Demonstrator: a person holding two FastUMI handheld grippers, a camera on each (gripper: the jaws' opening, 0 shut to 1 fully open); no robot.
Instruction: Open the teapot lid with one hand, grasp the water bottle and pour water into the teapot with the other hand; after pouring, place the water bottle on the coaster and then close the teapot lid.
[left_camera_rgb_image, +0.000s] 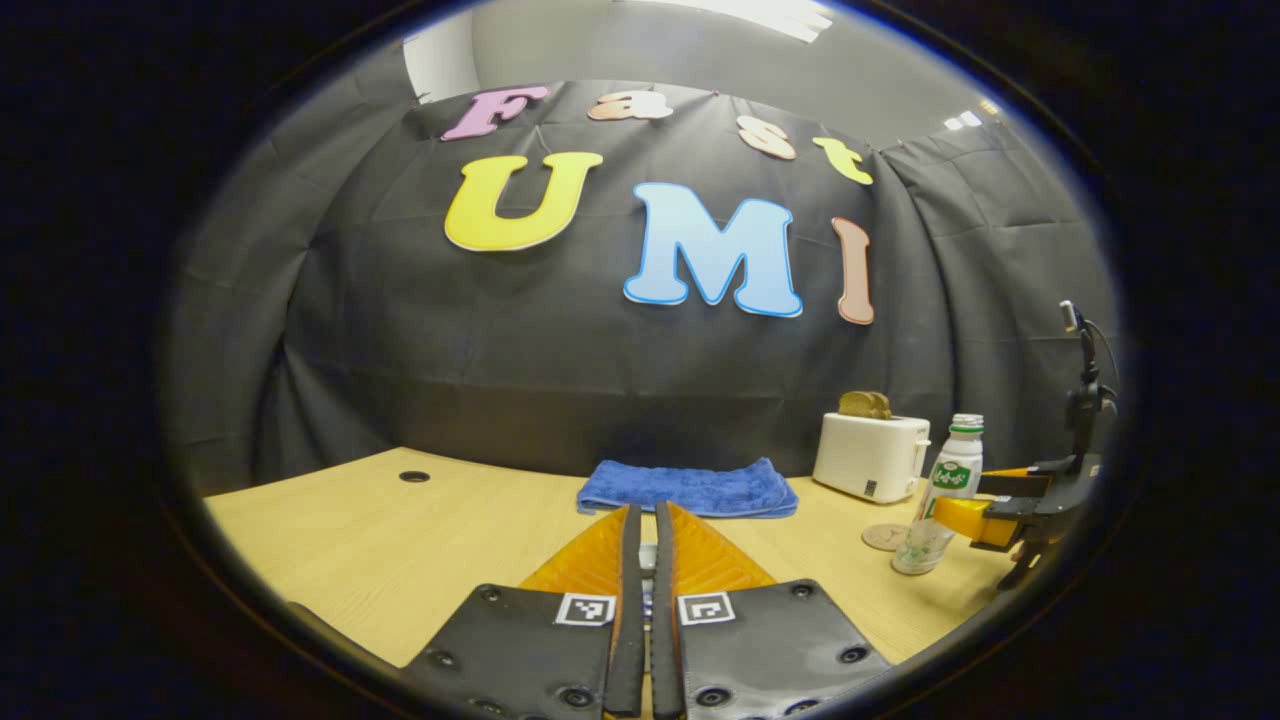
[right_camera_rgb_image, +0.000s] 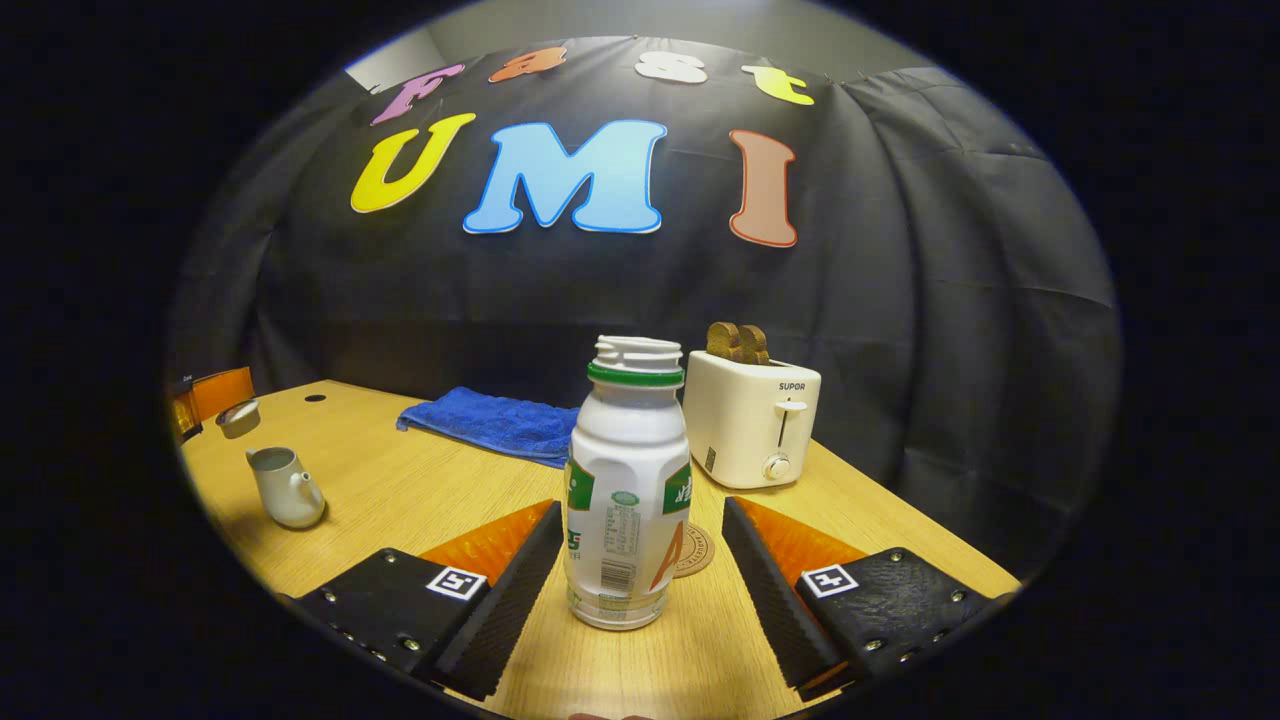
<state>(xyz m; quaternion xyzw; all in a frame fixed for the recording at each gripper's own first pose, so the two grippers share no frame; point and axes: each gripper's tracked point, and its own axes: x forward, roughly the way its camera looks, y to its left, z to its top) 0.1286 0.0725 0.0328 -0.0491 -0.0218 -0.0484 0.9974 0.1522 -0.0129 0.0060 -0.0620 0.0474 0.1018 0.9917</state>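
A capless bottle (right_camera_rgb_image: 626, 485) stands upright on the wooden table (right_camera_rgb_image: 400, 490), between the spread fingers of the right gripper (right_camera_rgb_image: 640, 575), which flank it on both sides without touching it. Just behind the bottle lies a round coaster (right_camera_rgb_image: 695, 550), partly hidden by it. Farther back sit a white toaster (right_camera_rgb_image: 752, 420) with two slices of toast in its slots and a folded blue towel (right_camera_rgb_image: 490, 420). At the table's left, the small teapot (right_camera_rgb_image: 285, 487) stands open, its lid (right_camera_rgb_image: 238, 418) held up and away from it at the tip of the left gripper (right_camera_rgb_image: 215, 400). In the left gripper view, that gripper (left_camera_rgb_image: 645, 545) has its fingers nearly together, a small pale object pinched between them. To its far right, the bottle (left_camera_rgb_image: 940, 495) stands at the right gripper's fingers (left_camera_rgb_image: 965, 515), coaster (left_camera_rgb_image: 884, 537) beside it.
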